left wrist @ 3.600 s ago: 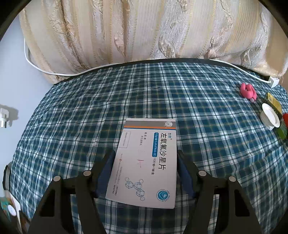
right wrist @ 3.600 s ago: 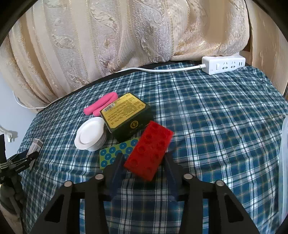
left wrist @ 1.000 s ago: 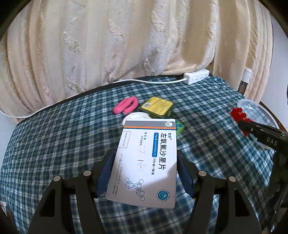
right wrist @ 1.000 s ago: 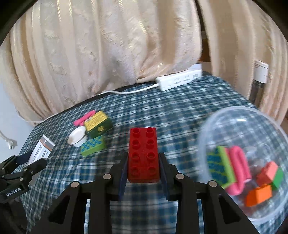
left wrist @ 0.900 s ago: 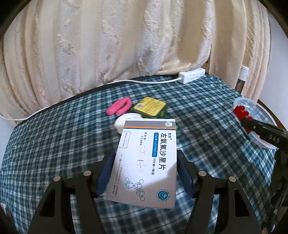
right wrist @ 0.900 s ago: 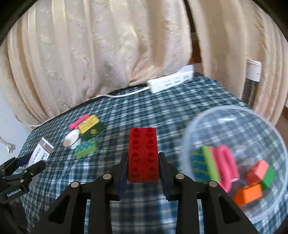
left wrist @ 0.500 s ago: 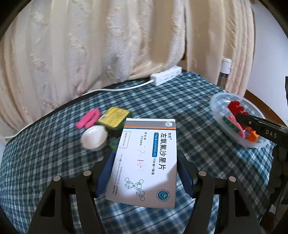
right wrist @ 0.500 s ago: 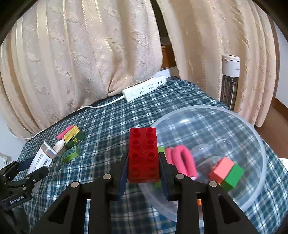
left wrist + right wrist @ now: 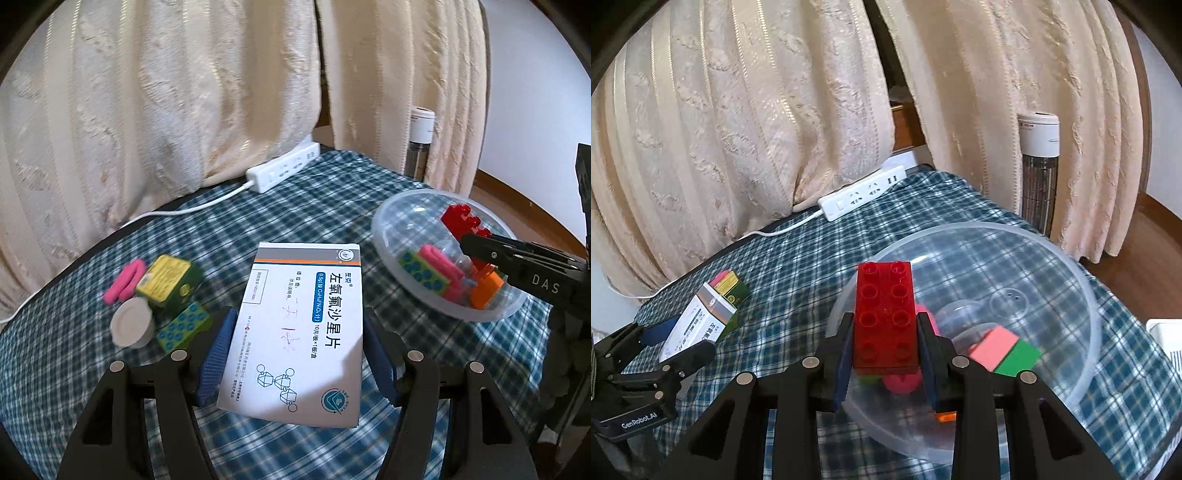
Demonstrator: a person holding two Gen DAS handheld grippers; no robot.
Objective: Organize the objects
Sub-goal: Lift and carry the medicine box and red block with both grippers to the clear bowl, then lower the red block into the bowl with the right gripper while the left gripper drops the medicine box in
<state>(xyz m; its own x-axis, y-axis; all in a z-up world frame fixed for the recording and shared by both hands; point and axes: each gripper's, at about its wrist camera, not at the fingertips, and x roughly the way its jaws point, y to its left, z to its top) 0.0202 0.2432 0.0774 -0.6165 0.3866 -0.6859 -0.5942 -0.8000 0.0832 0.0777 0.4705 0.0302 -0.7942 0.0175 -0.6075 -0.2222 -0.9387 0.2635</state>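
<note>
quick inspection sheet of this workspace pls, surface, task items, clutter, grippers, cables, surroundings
surface: blue-green plaid tablecloth, lies flat.
job's things: clear plastic bowl holds coloured blocks; green tin box, pink clip, white round lid and green dotted block lie grouped on the cloth.
clutter: nothing seen.
grippers: left hand-held gripper grips white medicine box; right hand-held gripper grips red studded brick above the bowl.
cables: white power strip, cord trailing left.
surroundings: cream curtains; white tower heater.

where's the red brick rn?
Red brick sits clamped in the right tool, above the near rim of the clear bowl.
</note>
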